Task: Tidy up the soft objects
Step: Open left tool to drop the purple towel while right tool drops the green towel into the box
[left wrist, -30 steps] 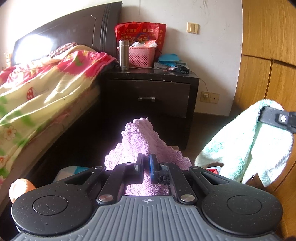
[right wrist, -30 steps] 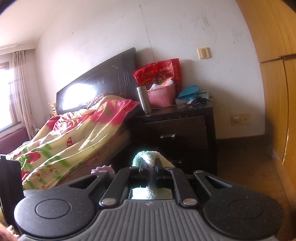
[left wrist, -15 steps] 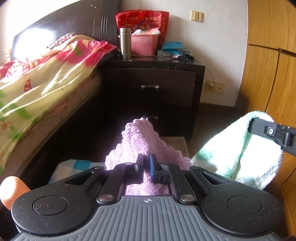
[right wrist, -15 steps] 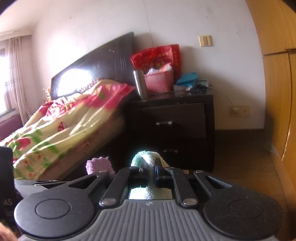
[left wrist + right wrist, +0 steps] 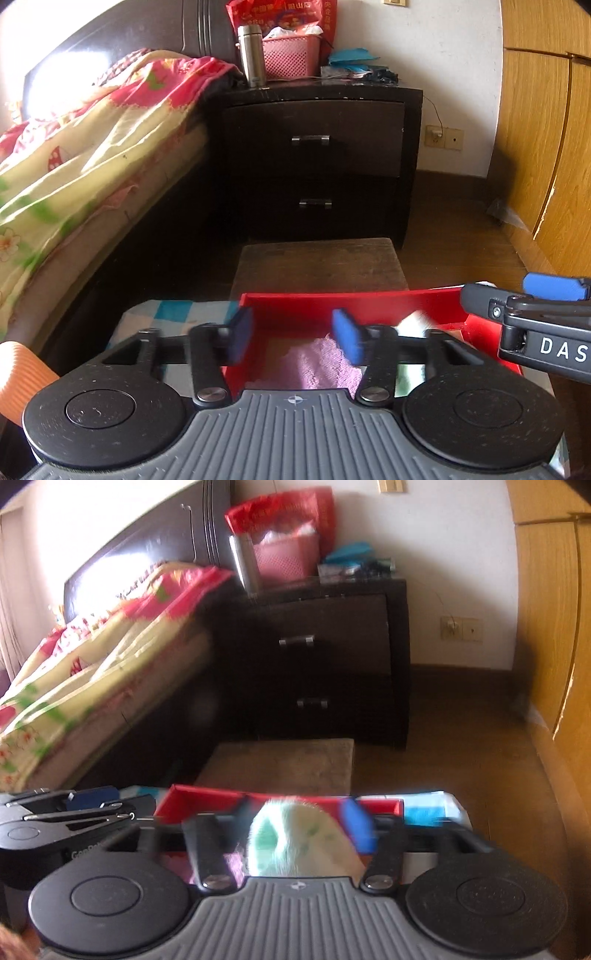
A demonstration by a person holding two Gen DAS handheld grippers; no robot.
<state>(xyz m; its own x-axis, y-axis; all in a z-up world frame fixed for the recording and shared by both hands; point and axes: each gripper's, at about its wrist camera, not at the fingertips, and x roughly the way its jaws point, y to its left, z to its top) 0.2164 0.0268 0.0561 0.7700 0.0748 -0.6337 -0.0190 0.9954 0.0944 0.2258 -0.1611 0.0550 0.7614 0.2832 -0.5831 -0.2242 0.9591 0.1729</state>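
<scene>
Jaws, both grippers: spread wide, gripping nothing.

Bed (image 5: 92, 140), far left: floral quilt, dark headboard.
Nightstand (image 5: 317, 158), far centre: two drawers; flask and pink basket on top.
Wooden stool (image 5: 317, 266), just beyond the box.
Red box (image 5: 295, 306), near centre, on checked cloth.
Left gripper (image 5: 293, 334): over the box, pink towel (image 5: 317, 365) lying loose below it, inside the box.
Right gripper (image 5: 299, 825): green-and-white towel (image 5: 295, 842) between its blurred fingers; contact uncertain, probably released.

Handling: lift both grippers straight up, clear of the pile; tuck stray edges inside the walls.

Obscured: box floor and near wall hidden by gripper bodies; right view motion-blurred.
</scene>
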